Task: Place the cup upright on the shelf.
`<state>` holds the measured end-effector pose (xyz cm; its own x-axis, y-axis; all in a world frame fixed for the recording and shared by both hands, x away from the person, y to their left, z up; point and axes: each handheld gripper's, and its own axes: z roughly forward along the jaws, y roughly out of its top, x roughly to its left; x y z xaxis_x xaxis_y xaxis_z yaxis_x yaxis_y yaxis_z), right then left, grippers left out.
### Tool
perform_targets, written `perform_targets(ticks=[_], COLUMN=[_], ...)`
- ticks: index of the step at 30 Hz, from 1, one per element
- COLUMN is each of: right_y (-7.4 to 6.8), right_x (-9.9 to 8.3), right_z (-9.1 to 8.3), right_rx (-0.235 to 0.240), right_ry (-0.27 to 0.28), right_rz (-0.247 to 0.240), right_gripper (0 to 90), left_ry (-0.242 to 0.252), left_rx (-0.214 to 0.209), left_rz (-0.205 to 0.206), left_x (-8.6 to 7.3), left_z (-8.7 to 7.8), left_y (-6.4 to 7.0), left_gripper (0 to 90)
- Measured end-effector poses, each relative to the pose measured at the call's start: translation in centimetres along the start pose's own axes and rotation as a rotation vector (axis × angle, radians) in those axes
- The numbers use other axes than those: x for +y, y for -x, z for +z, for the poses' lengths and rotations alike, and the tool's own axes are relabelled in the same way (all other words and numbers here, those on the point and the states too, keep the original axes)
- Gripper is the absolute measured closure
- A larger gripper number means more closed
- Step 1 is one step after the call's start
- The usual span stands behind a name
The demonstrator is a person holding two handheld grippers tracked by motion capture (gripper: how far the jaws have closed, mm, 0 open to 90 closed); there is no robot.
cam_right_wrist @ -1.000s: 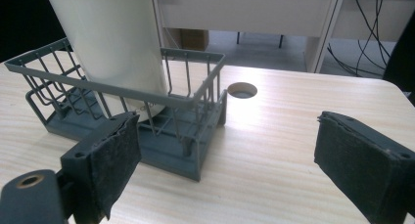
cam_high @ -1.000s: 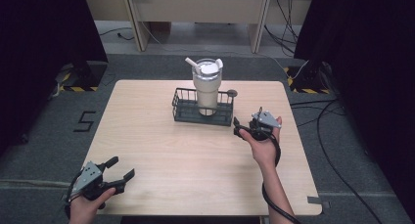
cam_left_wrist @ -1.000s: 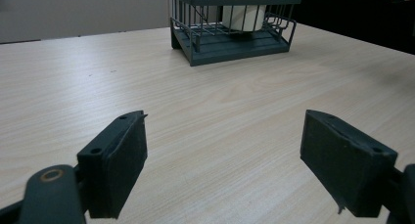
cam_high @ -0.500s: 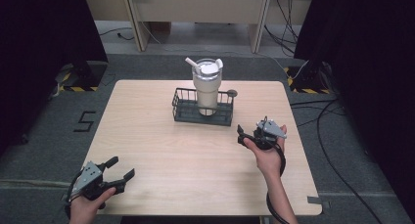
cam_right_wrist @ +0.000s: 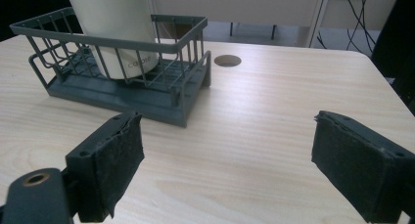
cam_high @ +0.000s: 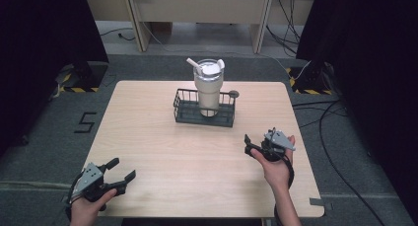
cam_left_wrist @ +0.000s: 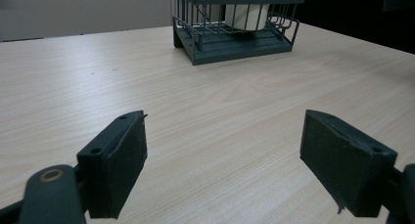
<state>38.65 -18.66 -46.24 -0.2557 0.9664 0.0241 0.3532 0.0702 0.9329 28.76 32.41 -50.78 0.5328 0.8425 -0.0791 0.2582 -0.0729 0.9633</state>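
Observation:
A cream tumbler [cam_high: 207,85] with a lid and straw stands upright inside a dark wire basket [cam_high: 186,110] at the far middle of the wooden table [cam_high: 148,137]. The basket [cam_left_wrist: 205,40] and tumbler [cam_left_wrist: 247,11] lie well ahead in the left gripper view. My left gripper [cam_high: 121,170] is open at the near left corner, nothing between its pads [cam_left_wrist: 120,170]. My right gripper [cam_high: 251,146] is open on the right side, short of the basket [cam_right_wrist: 161,99] and tumbler [cam_right_wrist: 115,28], its pads [cam_right_wrist: 359,163] empty.
A round cable hole [cam_right_wrist: 227,60] sits in the tabletop just right of the basket. Cables [cam_high: 335,117] trail on the floor to the right of the table. A desk [cam_high: 197,9] stands beyond the far edge.
My right gripper has drawn back from beside the basket toward the near right of the table. The left gripper has stayed put.

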Motion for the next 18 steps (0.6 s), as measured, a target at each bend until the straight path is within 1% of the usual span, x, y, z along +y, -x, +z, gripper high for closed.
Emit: perform_targets(ticks=[6, 12, 15, 18], right_y=[0.2, 0.5, 0.5, 0.5], right_x=[-1.3, -2.6, -2.9, -3.0], right_z=[-1.0, -1.5, -1.6, -1.7], right_rx=[-0.008, -0.016, -0.018, -0.015], right_ry=[-0.012, -0.016, -0.008, -0.001], right_rz=[0.0, 0.01, 0.001, 0.006], right_gripper=[12.6, 12.9, 13.0, 13.1], left_ry=[-0.001, -0.001, 0.0, 0.001], left_rx=[0.001, 0.0, -0.002, -0.005], left_rz=[-0.001, 0.001, 0.002, 0.004], left_x=[0.0, 0.0, 0.0, 0.0], left_z=[0.0, 0.0, 0.0, 0.0], left_y=[0.0, 0.0, 0.0, 0.1], left_gripper=[16.9, 16.9, 16.9, 17.0])
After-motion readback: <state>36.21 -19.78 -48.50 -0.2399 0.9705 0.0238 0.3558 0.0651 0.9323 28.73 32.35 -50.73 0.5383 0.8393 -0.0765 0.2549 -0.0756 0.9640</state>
